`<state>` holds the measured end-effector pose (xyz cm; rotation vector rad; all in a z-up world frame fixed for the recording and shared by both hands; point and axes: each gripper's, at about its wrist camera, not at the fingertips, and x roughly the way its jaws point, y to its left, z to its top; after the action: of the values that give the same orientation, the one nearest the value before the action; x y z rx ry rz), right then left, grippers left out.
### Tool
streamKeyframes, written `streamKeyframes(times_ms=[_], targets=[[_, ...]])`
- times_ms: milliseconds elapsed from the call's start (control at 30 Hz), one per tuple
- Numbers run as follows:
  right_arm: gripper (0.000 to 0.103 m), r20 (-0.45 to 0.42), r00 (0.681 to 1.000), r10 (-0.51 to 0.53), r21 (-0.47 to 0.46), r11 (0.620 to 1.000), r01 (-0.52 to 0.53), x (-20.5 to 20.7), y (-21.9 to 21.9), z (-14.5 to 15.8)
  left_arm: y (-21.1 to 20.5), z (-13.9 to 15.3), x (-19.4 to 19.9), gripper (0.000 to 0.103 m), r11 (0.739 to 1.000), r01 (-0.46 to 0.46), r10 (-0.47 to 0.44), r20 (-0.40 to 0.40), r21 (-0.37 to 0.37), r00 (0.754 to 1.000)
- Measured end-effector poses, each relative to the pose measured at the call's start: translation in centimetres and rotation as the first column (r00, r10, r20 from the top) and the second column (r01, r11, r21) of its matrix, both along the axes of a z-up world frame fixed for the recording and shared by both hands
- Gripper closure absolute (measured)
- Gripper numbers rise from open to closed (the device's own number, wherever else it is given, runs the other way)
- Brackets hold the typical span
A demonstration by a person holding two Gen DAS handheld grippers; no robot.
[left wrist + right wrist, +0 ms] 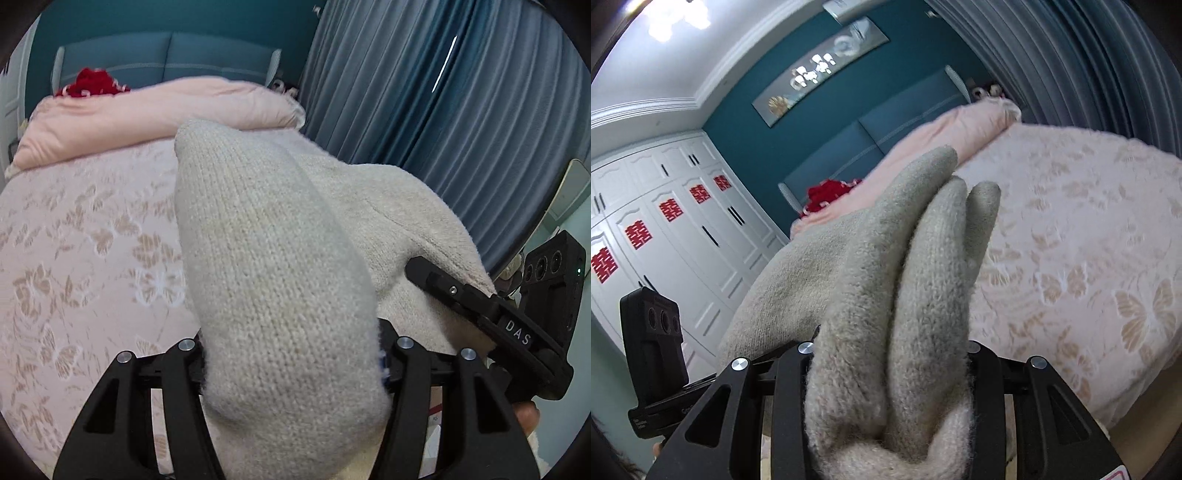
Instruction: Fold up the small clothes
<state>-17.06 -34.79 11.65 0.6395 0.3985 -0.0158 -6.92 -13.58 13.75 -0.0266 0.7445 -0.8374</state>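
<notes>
Left wrist: both tools, left tool (291, 354) and right tool (886, 369), pinch knit garment (266, 240) above bed (92, 240); keep edges level, lower evenly.

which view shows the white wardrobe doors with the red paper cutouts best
The right wrist view: the wardrobe doors fill its left side, red cutouts plain on the panels. The left wrist view shows none of them, only the bed and curtains.
</notes>
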Motion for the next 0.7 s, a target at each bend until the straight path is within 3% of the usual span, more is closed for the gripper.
streamKeyframes(times_ms=[167,333,500,600,700], targets=[[0.066,0.191,0.981,0.029,-0.11,0.994,-0.008,-1.7,3.4,8.1,4.2,7.7,-2.3,0.045,0.991,0.002,0.02,0.168,-0.13,0.986],[0.065,0.344,0.932,0.116,-0.202,0.978,-0.047,-2.1,8.1,13.8,10.6,13.5,-4.0,0.044,0.97,-0.002,0.083,0.324,-0.244,0.942],[0.064,0.415,0.884,0.215,-0.241,0.963,-0.121,0.2,12.7,16.6,16.7,16.1,-4.3,0.043,0.96,-0.045,0.167,0.436,-0.275,0.885],[0.064,0.421,0.866,0.268,-0.244,0.954,-0.176,2.3,15.3,16.6,20.1,16.1,-3.3,0.042,0.954,-0.09,0.216,0.445,-0.287,0.869],[0.062,0.388,0.871,0.301,-0.223,0.948,-0.228,4.7,17.8,15.4,22.7,14.9,-1.6,0.041,0.951,-0.131,0.247,0.431,-0.281,0.868]])
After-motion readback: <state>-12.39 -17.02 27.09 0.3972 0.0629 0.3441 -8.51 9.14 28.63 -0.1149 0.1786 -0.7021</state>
